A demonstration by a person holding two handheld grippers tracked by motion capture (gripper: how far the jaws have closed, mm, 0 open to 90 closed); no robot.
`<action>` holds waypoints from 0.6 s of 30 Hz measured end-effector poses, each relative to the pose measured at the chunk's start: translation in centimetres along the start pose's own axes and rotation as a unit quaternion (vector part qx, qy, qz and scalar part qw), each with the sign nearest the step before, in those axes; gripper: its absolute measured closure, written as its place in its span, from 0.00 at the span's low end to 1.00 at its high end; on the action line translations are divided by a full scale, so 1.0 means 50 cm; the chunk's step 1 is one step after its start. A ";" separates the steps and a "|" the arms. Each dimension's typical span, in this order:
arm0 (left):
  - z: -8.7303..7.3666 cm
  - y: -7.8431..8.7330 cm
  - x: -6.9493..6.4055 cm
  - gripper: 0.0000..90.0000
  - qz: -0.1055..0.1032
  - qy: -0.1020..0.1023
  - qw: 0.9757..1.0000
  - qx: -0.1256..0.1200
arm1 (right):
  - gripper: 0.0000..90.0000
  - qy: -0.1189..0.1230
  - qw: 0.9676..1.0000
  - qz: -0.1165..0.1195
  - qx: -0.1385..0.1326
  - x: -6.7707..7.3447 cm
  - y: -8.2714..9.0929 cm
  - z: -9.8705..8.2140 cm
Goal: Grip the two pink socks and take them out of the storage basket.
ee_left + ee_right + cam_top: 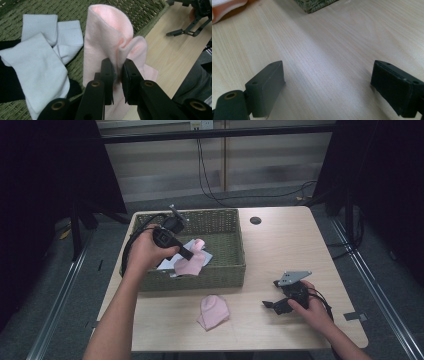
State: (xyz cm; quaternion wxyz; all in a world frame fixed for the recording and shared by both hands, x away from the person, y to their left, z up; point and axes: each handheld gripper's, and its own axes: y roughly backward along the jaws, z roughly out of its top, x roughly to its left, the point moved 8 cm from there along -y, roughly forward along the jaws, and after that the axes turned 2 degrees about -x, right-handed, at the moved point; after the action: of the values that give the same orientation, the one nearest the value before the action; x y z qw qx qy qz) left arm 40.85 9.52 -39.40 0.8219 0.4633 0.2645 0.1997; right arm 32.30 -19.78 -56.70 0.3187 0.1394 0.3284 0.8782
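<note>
No words or labels can be read anywhere. Your left gripper (117, 72) pinches a soft pink sock (110, 37) over the front edge of the green woven basket (220, 220); the sock folds into a rounded loop above the jaws. In the basket lie ribbed white socks (45, 62) on something black. Another pink sock (213, 311) sits bunched on the pale wood table (285, 245), just in front of the basket. Your right gripper (327, 85) rests low over the table with its 2 flat black jaws spread wide, holding nothing.
</note>
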 end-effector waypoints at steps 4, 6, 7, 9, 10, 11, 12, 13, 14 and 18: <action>-0.008 -0.001 -0.006 0.89 -0.003 -0.004 1.000 0.004 | 0.12 0.001 1.000 0.000 0.001 0.000 0.000 0.000; -0.012 -0.001 -0.012 0.89 -0.005 -0.008 1.000 0.005 | 0.12 0.001 1.000 0.000 0.000 0.000 0.000 0.000; -0.013 -0.001 -0.015 0.89 -0.005 -0.007 1.000 0.003 | 0.12 0.001 1.000 0.000 0.001 0.000 0.000 0.000; -0.015 0.001 -0.021 0.89 -0.007 -0.011 1.000 0.002 | 0.12 0.001 1.000 0.000 0.000 0.000 0.000 0.000; -0.016 0.002 -0.025 0.89 -0.008 -0.014 1.000 0.000 | 0.12 0.001 1.000 0.000 0.000 0.000 0.000 0.000; -0.017 0.004 -0.029 0.89 -0.011 -0.015 1.000 0.001 | 0.12 0.001 1.000 0.000 0.000 0.000 0.000 0.000; -0.019 0.005 -0.032 0.89 -0.010 -0.017 1.000 0.001 | 0.12 0.002 1.000 0.000 0.000 0.000 0.000 0.000; -0.020 0.006 -0.035 0.89 -0.011 -0.017 1.000 0.001 | 0.12 0.002 1.000 0.000 0.000 0.000 0.000 0.000; -0.021 0.006 -0.037 0.89 -0.012 -0.019 1.000 -0.001 | 0.12 0.002 1.000 0.000 0.001 0.000 0.000 0.000; -0.028 0.004 -0.046 0.89 -0.017 -0.023 1.000 -0.003 | 0.12 0.001 1.000 0.000 0.001 0.000 0.000 0.000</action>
State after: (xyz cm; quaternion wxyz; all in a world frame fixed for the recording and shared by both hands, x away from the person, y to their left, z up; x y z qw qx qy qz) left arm 38.16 9.24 -39.25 0.8324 0.4609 0.2528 0.1755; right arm 32.30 -19.80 -56.71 0.3179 0.1385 0.3292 0.8783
